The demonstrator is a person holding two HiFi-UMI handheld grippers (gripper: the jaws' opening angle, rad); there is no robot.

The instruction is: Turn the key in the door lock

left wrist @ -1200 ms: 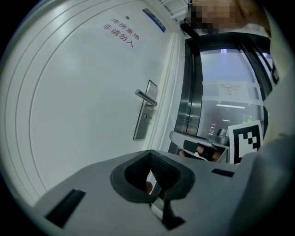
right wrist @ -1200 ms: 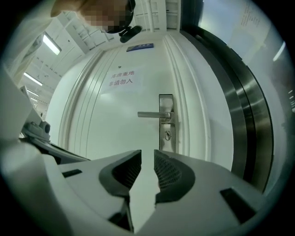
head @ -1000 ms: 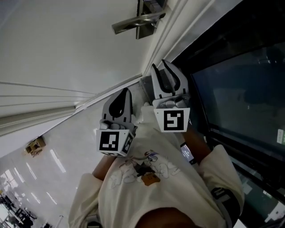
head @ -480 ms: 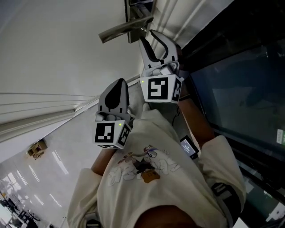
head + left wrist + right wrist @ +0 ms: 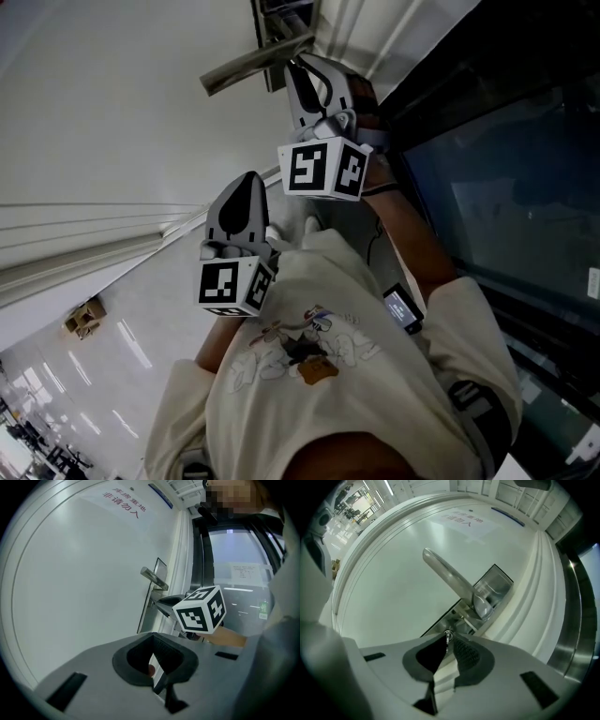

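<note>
Right gripper point(image 5: 450, 643), jaws just closing, pinches key point(image 5: 448, 635) beneath handle point(image 5: 449, 580).

Glossy pale floor point(image 5: 131, 323) reflecting lights; dark glass window point(image 5: 506, 178) right; cardboard box point(image 5: 86, 315) left.

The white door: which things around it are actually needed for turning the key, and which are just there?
Needed: small silver key in the metal lock plate; right gripper, whose fingers have just been closing with the key between them.

Just there: silver lever handle; red-lettered paper sign on the white door; left gripper, empty.
</note>
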